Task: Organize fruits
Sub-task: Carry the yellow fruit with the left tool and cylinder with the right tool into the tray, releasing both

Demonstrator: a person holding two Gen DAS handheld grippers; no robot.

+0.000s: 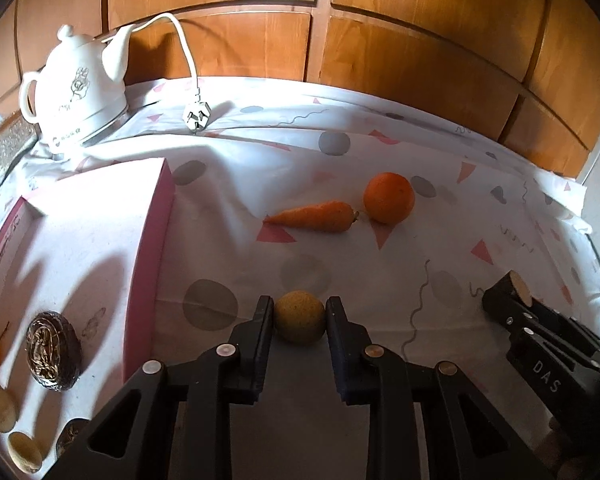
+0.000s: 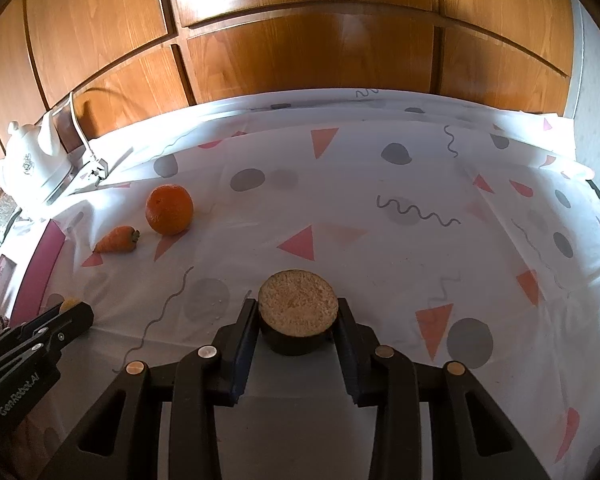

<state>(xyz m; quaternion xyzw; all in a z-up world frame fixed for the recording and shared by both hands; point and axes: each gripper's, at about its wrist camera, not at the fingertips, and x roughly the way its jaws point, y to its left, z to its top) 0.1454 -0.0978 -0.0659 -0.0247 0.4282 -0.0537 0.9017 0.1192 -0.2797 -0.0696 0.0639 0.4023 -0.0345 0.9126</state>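
Both grippers loaded, box on your left

Your left gripper [image 1: 300,318] clamps the small yellow fruit [image 1: 300,317] on the cloth; your right gripper [image 2: 298,316] clamps the dark cut fruit [image 2: 298,312]. Lift straight, hold pressure steady, then carry into the pink box [image 1: 156,240].

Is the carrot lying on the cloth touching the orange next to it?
Apart. In the right wrist view a strip of cloth shows between the carrot and the orange; its stem end stops just short.
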